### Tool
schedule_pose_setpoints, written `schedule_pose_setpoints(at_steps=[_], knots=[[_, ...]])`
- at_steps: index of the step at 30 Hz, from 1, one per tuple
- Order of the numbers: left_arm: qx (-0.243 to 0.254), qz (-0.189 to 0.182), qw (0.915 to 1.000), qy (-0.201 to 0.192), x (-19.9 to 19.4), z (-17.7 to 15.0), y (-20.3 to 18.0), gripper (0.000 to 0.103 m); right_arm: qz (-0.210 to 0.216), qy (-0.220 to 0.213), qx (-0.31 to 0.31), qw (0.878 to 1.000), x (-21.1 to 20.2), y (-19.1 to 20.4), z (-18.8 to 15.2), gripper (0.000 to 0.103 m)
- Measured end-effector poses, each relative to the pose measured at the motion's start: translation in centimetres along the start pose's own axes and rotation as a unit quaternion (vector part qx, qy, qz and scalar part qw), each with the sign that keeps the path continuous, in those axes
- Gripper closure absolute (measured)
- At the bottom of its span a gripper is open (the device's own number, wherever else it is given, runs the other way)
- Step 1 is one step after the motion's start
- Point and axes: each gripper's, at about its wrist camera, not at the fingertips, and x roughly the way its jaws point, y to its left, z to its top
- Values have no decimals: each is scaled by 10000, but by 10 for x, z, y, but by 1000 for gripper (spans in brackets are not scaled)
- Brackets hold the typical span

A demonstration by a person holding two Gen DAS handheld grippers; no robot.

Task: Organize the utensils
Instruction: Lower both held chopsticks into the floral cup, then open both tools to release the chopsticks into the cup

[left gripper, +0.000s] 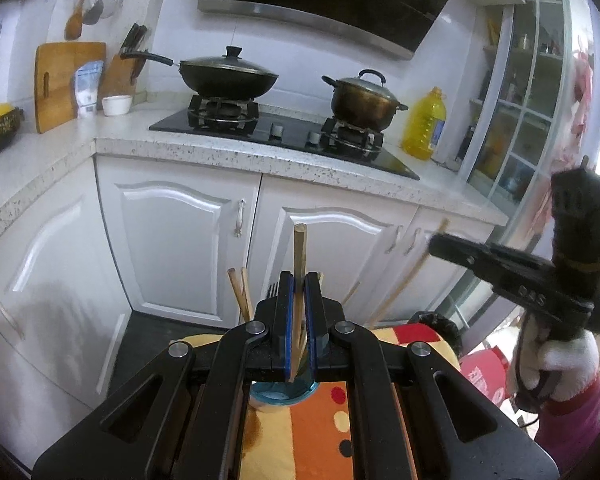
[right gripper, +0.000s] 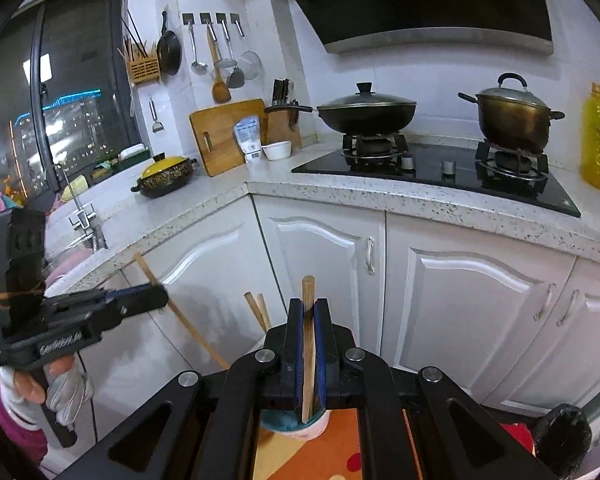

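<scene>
In the left wrist view, the left gripper (left gripper: 299, 280) is clenched on a single wooden chopstick (left gripper: 299, 256) that rises upright between its blue pads, held in open air in front of the white cabinet doors (left gripper: 188, 248), with free room on either side up to the speckled countertop edge (left gripper: 236, 156). Below it a cup (left gripper: 282, 394) stands on an orange patterned cloth (left gripper: 324, 432); two more chopsticks (left gripper: 239, 294) poke up just left of the gripper, their lower ends hidden behind its body. At right the right gripper (left gripper: 436, 242), carried by a gloved hand (left gripper: 548, 364), grasps another chopstick (left gripper: 404, 286), blurred and slanting. On the hob sit a lidded wok (left gripper: 228, 74) and a lidded pot (left gripper: 362, 100), with a yellow oil bottle (left gripper: 424, 124) beside them. In the right wrist view, the right gripper (right gripper: 309, 308) is likewise clamped on its chopstick (right gripper: 308, 344), whose lower end points into the cup (right gripper: 296, 428), largely covered by the gripper. The spare chopsticks (right gripper: 258, 310) stand just left of it. The left gripper (right gripper: 156, 298) and its chopstick (right gripper: 180, 314) cross the left side, near the countertop's edge (right gripper: 420, 204). A black bin (right gripper: 560, 440) is cut off at lower right.
</scene>
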Motion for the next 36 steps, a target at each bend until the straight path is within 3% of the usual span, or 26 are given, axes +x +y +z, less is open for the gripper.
schedule_pose_setpoints(at_steps=[7, 13, 19, 24, 25, 26, 27, 36], knots=[[43, 191, 9997, 169, 14, -12, 6, 99, -111, 93, 36, 9999, 39, 4, -3, 98], [104, 377, 9986, 352, 38, -31, 8, 99, -39, 498, -21, 9987, 74, 9, -23, 98], [-82, 409, 9974, 588, 66, -49, 15, 99, 73, 954, 115, 9953, 112, 3, -46, 98], [-270, 469, 9958, 741, 80, -59, 23, 99, 147, 956, 425, 9944, 115, -11, -53, 98], [-298, 475, 9955, 764, 81, -60, 24, 99, 145, 953, 455, 9943, 113, -13, -54, 91], [-325, 476, 9953, 781, 83, -62, 26, 99, 134, 939, 467, 9944, 110, -14, -55, 73], [-336, 484, 9951, 797, 84, -62, 26, 99, 131, 902, 509, 9945, 106, -16, -57, 66], [-382, 455, 9943, 883, 84, -66, 23, 96, 202, 949, 736, 9926, 86, -20, -75, 65]])
